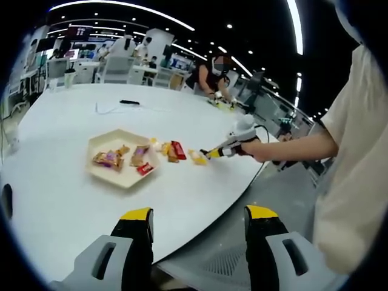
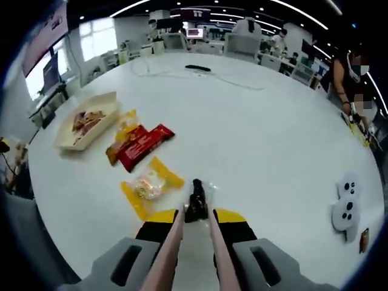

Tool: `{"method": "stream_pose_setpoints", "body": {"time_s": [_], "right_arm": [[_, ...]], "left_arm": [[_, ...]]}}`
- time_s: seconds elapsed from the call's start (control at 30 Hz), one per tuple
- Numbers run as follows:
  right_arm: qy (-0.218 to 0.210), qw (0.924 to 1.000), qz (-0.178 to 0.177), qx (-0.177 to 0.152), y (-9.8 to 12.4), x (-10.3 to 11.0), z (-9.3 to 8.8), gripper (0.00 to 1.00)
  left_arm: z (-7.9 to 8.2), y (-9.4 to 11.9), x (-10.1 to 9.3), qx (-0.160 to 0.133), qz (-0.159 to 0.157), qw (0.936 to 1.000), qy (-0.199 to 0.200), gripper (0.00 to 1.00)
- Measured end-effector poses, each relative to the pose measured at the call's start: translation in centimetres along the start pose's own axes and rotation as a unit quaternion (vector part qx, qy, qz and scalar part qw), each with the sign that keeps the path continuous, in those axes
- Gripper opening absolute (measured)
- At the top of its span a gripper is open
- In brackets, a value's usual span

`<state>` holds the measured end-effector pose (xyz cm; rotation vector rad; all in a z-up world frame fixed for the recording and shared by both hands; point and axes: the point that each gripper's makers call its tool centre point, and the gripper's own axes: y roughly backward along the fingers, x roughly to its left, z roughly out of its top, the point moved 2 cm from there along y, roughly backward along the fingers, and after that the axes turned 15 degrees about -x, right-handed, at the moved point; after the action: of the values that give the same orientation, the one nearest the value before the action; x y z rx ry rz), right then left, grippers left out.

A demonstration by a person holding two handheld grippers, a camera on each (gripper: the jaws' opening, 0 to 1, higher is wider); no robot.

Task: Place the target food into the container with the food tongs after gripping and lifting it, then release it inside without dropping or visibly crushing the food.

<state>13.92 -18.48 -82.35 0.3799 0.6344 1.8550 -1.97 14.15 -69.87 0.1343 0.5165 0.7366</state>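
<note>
My right gripper (image 2: 195, 218) is shut on the food tongs (image 2: 195, 203), whose two pinkish arms run forward to black tips held close together just above the table. Just left of the tips lies a yellow packet (image 2: 148, 185) with a round cake inside. Beyond it lie red packets (image 2: 142, 144) and an orange one (image 2: 125, 124), then the cream tray (image 2: 91, 134) holding several snacks. In the left gripper view the right gripper (image 1: 236, 142) points the tongs (image 1: 209, 153) at the yellow packet (image 1: 197, 157), right of the tray (image 1: 100, 140). My left gripper (image 1: 199, 213) hangs open by the table's near edge.
The big white round table (image 2: 254, 133) carries a black bar-shaped thing (image 2: 198, 68) and a thin cable at the far side, and a white padded item (image 2: 347, 203) at the right. A person (image 1: 212, 76) sits at the far edge. Chairs and desks stand behind.
</note>
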Motion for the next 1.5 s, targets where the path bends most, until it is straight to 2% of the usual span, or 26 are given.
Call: {"method": "stream_pose_setpoints", "body": {"time_s": [0.17,0.23,0.37,0.73,1.07,1.4,1.5], "right_arm": [[0.002,1.0,-0.005,0.001,-0.1,-0.2,0.1,0.17],[-0.01,0.9999,-0.002,-0.001,0.0,0.0,0.1,0.17],[-0.007,0.9999,-0.006,-0.012,0.6,-0.1,1.1,0.17],[-0.017,0.998,-0.02,-0.058,2.6,-1.5,4.8,0.17],[-0.005,0.9944,-0.015,-0.104,3.7,0.2,9.0,0.17],[0.008,0.9871,-0.001,-0.16,4.8,2.0,14.0,0.18],[0.007,0.9851,0.003,-0.172,5.1,2.4,15.0,0.18]], "left_arm": [[0.0,0.1,0.1,-0.002,0.002,1.0,0.0,0.6],[0.1,0.1,0.1,-0.004,0.002,1.0,0.0,0.6],[0.2,0.2,0.0,-0.006,0.001,1.0,-0.001,0.6],[0.7,0.0,-0.3,-0.02,-0.007,0.9998,-0.004,0.6],[0.9,1.2,-0.1,-0.035,0.0,0.9994,-0.008,0.6],[1.1,2.0,-0.5,-0.051,0.007,0.9986,-0.01,0.6],[1.1,2.2,-0.7,-0.057,0.008,0.9983,-0.01,0.6]]}}
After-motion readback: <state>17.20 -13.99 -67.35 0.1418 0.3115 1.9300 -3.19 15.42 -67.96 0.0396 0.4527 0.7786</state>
